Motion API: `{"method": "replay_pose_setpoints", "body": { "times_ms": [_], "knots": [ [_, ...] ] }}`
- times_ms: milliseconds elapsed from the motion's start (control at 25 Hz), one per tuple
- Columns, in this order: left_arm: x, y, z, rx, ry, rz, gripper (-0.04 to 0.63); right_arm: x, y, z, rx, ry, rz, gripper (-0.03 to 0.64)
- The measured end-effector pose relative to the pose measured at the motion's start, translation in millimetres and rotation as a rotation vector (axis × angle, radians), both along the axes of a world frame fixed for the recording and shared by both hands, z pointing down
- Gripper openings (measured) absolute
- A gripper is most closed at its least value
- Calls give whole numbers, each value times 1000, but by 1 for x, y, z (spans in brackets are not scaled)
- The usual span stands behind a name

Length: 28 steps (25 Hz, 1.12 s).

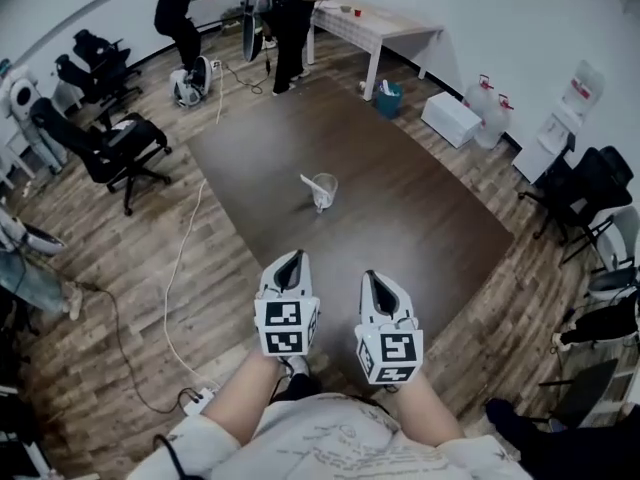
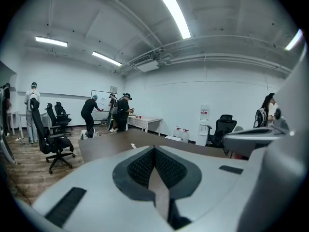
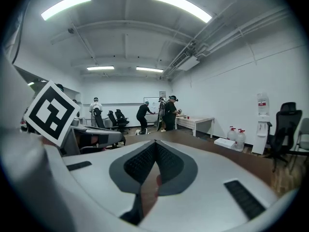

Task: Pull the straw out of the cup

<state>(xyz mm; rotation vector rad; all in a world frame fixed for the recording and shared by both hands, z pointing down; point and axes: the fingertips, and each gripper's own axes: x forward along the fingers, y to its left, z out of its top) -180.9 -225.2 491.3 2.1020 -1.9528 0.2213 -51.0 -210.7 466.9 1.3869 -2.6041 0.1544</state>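
Your left gripper (image 1: 290,258) and right gripper (image 1: 373,277) sit side by side at the lower middle of the head view, both pointing up the frame over the near edge of the dark brown counter (image 1: 430,218). Their marker cubes face the camera, just above your forearms.

In the left gripper view the left gripper (image 2: 154,149) has its jaws pressed together with nothing between them. The right gripper view shows the same for the right gripper (image 3: 154,143): jaws together and empty.

The cup (image 1: 324,190) is clear and stands upright near the middle of the counter, above the two grippers in the head view and well apart from both. The straw (image 1: 311,185) is white and is in the cup, leaning towards the upper left, with its top end past the rim.

Along the top of the head view a second, white counter (image 1: 390,30) stands by the wall. Two people in dark clothes (image 1: 180,13) are just left of it. A blue bin (image 1: 389,99) and a white box (image 1: 451,119) sit on the wooden floor at the upper right. Black office chairs (image 1: 115,148) line the left side. A pale cable (image 1: 180,268) trails down the floor on the left to a power strip (image 1: 200,400).
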Motion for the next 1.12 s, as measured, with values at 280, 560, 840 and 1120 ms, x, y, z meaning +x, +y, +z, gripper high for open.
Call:
{"method": "replay_pose_setpoints", "body": {
  "times_ms": [280, 560, 840, 1120],
  "knots": [
    [-34, -41, 27, -36, 48, 100, 0, -31, -22, 10, -30, 23, 95, 9],
    [-41, -75, 51, -56, 75, 159, 0, -33, -27, 23, -66, 41, 136, 11],
    [-60, -113, 63, -20, 0, 104, 6, -19, -30, 28, -80, 56, 166, 11],
    [-68, -159, 89, -41, -40, 157, 102, -16, -29, 31, -87, 48, 202, 9]
  ]
}}
